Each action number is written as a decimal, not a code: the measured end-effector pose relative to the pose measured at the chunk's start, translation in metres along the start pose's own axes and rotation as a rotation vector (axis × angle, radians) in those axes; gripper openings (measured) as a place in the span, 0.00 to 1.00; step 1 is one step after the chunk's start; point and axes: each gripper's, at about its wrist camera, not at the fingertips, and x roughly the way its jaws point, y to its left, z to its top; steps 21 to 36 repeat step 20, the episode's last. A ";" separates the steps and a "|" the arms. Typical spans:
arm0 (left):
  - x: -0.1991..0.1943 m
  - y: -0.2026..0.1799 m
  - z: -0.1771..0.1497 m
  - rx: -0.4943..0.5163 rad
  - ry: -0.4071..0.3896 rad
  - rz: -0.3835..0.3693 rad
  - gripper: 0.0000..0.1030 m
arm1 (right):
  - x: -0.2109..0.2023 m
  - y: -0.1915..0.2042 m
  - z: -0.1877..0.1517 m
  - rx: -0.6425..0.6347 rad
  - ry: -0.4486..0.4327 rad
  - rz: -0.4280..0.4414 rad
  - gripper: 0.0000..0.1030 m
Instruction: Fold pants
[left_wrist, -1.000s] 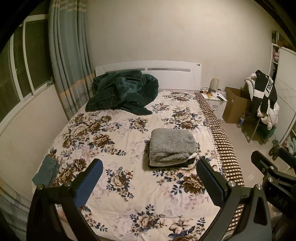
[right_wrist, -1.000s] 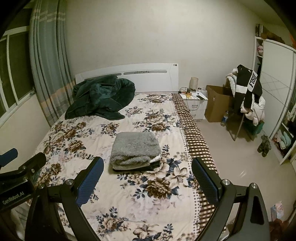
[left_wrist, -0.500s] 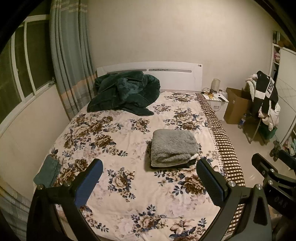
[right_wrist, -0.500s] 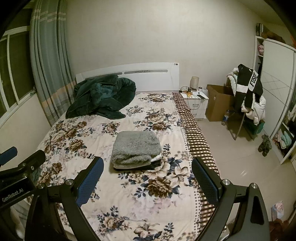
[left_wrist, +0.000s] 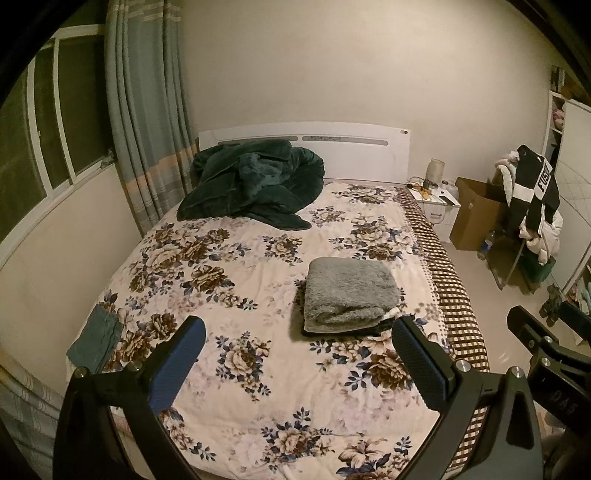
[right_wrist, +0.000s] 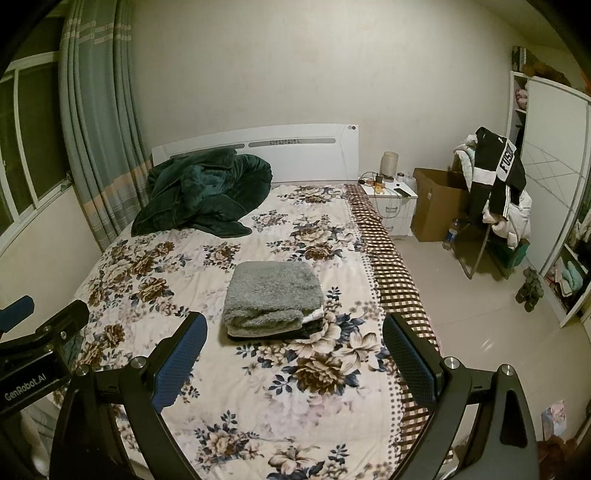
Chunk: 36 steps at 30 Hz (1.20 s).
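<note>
both cameras have drifted a touch since a second ago, so the bed sits slightly further right and lower in the left wrist view, while the folded pile lies where it did. the left gripper (left_wrist: 297, 363) hangs above the near end of the bed (left_wrist: 258, 387) with its jaws spread wide and nothing between them; the right gripper (right_wrist: 291, 363) is likewise released and empty, beside it on its right. the grey fluffy pants (left_wrist: 351, 290) lie folded into a neat block on the flowered bedspread, toward the right side, on top of a darker folded piece and a sliver of white cloth whose make is hard to tell. the right finger tip of the left gripper covers the pile's near right corner. a dark green blanket (left_wrist: 255, 184) is heaped against the headboard (left_wrist: 354, 147). a small teal cloth (left_wrist: 96, 341) hangs at the left edge of the bed, partly cut off. clothes (right_wrist: 498, 184) draped on a chair hide most of it, near a cardboard box (right_wrist: 436, 199).
</note>
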 end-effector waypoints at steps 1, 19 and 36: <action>-0.001 0.001 0.000 -0.001 0.001 0.003 1.00 | 0.001 0.001 0.000 -0.001 0.001 0.001 0.95; 0.000 0.001 -0.003 0.004 -0.018 0.030 1.00 | 0.002 0.002 -0.001 -0.003 0.006 0.000 0.95; 0.000 0.001 -0.004 0.002 -0.019 0.030 1.00 | 0.002 0.002 -0.001 -0.001 0.006 0.001 0.95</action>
